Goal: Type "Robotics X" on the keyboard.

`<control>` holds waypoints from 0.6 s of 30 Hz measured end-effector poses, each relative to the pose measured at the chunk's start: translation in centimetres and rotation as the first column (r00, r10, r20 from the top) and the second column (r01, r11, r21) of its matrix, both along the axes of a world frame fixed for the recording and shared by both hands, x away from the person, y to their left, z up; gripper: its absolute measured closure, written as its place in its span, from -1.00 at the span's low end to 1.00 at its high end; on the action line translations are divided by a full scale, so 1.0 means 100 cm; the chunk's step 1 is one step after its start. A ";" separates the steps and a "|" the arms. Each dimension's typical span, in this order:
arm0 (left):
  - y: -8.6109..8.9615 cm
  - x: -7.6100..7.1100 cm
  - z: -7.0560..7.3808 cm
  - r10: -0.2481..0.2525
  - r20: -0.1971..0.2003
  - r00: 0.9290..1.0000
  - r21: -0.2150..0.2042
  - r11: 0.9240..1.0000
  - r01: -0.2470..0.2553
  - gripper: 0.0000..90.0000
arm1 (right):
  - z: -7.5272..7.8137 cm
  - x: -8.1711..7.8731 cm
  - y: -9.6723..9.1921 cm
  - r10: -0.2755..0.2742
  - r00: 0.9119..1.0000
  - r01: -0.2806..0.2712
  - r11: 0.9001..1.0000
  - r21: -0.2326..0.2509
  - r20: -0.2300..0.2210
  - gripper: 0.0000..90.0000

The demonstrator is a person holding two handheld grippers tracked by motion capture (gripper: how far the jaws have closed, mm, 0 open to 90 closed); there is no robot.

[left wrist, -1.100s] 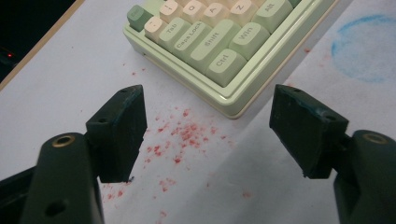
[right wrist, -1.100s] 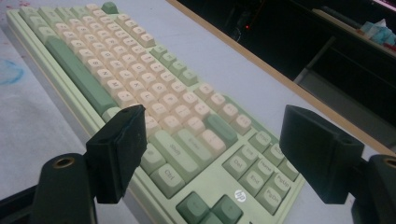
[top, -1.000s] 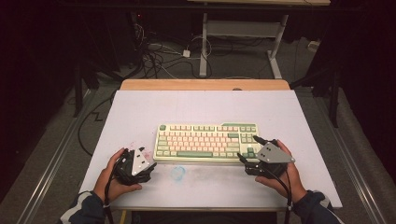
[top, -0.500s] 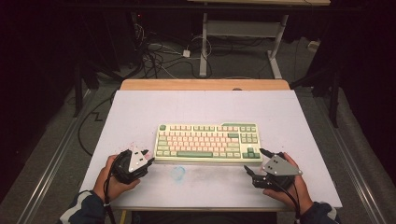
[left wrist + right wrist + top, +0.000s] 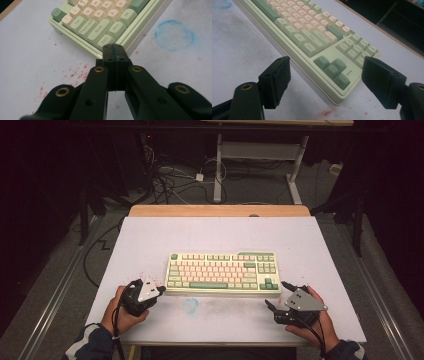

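Item, left: left gripper — jaws have just been closing and now stand pressed together with nothing between them, tips just beside the keyboard's near left corner, by the Ctrl key; whether they touch the case cannot be told. Compared with a second ago, the left hand sits in much the same spot at the desk's near edge. Item, centre: keyboard — green and cream, lying flat and square on the white desk, unmoved across the frames; a faint blue ring stain lies on the desk just in front of it, red specks near its left corner. Item, right: right gripper — jaws wide apart, holding nothing; it has drawn back from the keyboard's right end toward the near edge and now faces the near right corner by the arrow keys. Reading: with one gripper shut at the left corner and the other spread at the right, the keyboard is probably about to be nudged or grasped — no hold is made yet.
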State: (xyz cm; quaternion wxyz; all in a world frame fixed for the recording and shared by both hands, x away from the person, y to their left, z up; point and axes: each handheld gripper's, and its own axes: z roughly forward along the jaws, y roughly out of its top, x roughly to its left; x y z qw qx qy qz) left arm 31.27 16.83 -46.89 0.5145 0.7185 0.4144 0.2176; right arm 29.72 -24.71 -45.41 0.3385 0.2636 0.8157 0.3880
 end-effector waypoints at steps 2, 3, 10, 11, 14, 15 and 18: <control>-0.001 0.001 0.001 -0.003 -0.007 1.000 -0.007 1.000 0.003 0.95 | 0.000 0.000 0.000 0.002 1.000 -0.002 1.000 -0.002 -0.001 -0.47; -0.002 0.001 0.002 -0.005 -0.008 1.000 -0.009 1.000 0.005 0.95 | 0.000 0.000 0.000 0.002 1.000 -0.002 1.000 -0.002 -0.003 -0.47; -0.019 0.010 0.006 -0.035 -0.016 0.999 -0.011 0.999 0.035 0.95 | -0.002 0.001 0.002 0.004 1.000 -0.004 1.000 -0.014 -0.008 -0.47; -0.021 0.012 0.006 -0.041 -0.018 0.999 -0.008 0.999 0.041 0.95 | -0.002 0.001 0.002 0.004 1.000 -0.004 1.000 -0.014 -0.010 -0.47; -0.029 0.017 0.006 -0.050 -0.023 0.998 -0.007 0.999 0.050 0.95 | -0.002 0.002 0.002 0.006 1.000 -0.006 1.000 -0.015 -0.012 -0.47; -0.031 0.018 0.007 -0.052 -0.026 0.998 -0.011 0.999 0.052 0.95 | -0.003 0.002 0.002 0.007 1.000 -0.007 1.000 -0.017 -0.013 -0.47; -0.040 0.024 0.010 -0.065 -0.026 0.998 -0.011 0.998 0.065 0.95 | -0.003 0.002 0.003 0.008 1.000 -0.008 1.000 -0.018 -0.020 -0.47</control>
